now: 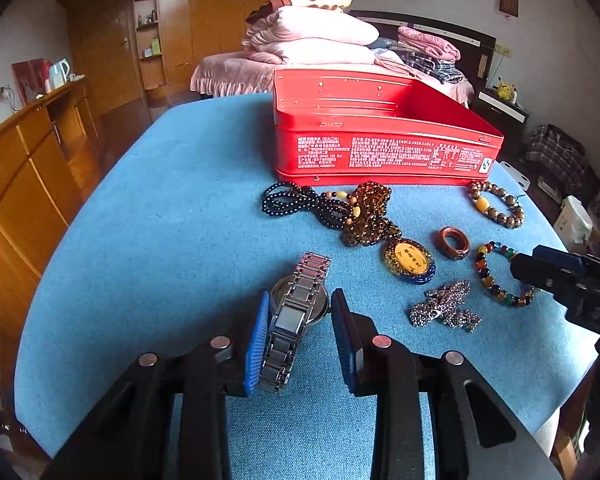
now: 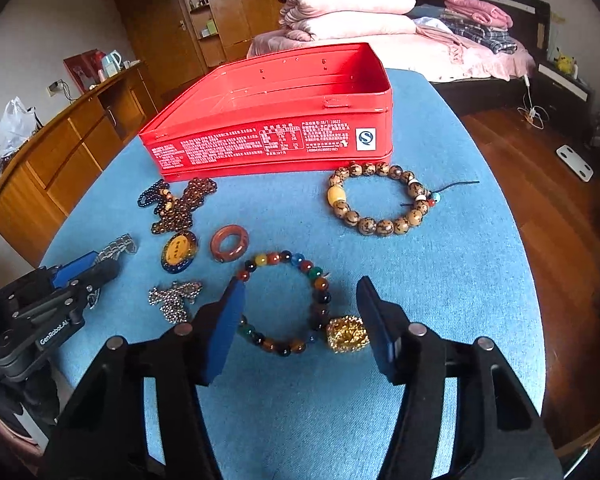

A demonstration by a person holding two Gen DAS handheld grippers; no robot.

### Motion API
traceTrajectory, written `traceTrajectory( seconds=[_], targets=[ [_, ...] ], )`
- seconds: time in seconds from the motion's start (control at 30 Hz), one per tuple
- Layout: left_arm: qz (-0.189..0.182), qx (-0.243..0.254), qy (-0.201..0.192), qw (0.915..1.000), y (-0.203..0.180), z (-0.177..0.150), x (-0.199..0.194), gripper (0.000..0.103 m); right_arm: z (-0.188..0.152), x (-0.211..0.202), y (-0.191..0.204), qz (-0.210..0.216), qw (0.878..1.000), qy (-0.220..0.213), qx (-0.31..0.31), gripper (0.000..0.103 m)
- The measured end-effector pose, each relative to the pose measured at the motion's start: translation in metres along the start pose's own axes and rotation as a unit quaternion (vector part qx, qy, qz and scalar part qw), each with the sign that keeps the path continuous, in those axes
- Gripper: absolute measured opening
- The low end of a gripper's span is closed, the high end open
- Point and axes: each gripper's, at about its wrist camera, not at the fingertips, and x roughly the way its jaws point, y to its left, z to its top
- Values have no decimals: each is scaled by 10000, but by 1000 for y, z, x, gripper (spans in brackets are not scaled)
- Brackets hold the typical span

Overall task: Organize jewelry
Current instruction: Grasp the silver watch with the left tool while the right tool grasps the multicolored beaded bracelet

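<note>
My left gripper (image 1: 300,294) is shut on a silver metal watch (image 1: 288,324); the blue pads press on either side of its case, near the front of the blue table. In the right wrist view, a multicoloured bead bracelet (image 2: 320,280) with a gold charm (image 2: 346,336) lies flat between the pads of my right gripper (image 2: 300,280). That gripper stands open, its pads close beside the bracelet. An open red tin (image 1: 380,152) stands at the back. In front of it lie a black bead necklace (image 1: 296,200), an amber pendant (image 1: 410,260), a brown ring (image 1: 454,243), a wooden bead bracelet (image 2: 380,200) and a silver chain (image 1: 444,310).
The table is round and covered with a blue cloth (image 1: 160,240); its edge falls away on all sides. A wooden sideboard (image 1: 40,160) runs along the left. A bed with stacked pink bedding (image 1: 312,36) is behind the tin. Bare cloth lies left of the jewelry.
</note>
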Motion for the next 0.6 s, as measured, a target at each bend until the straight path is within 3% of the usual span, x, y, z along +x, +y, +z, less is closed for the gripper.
traceTrajectory(
  seconds=[0.23, 0.6],
  targets=[
    [25, -73, 25, 10000, 3, 4, 6, 31, 1, 10, 0, -56, 9999, 102, -4, 46],
    [48, -68, 104, 9999, 3, 9, 18, 32, 0, 13, 1, -442, 9988, 54, -179, 24]
  ],
)
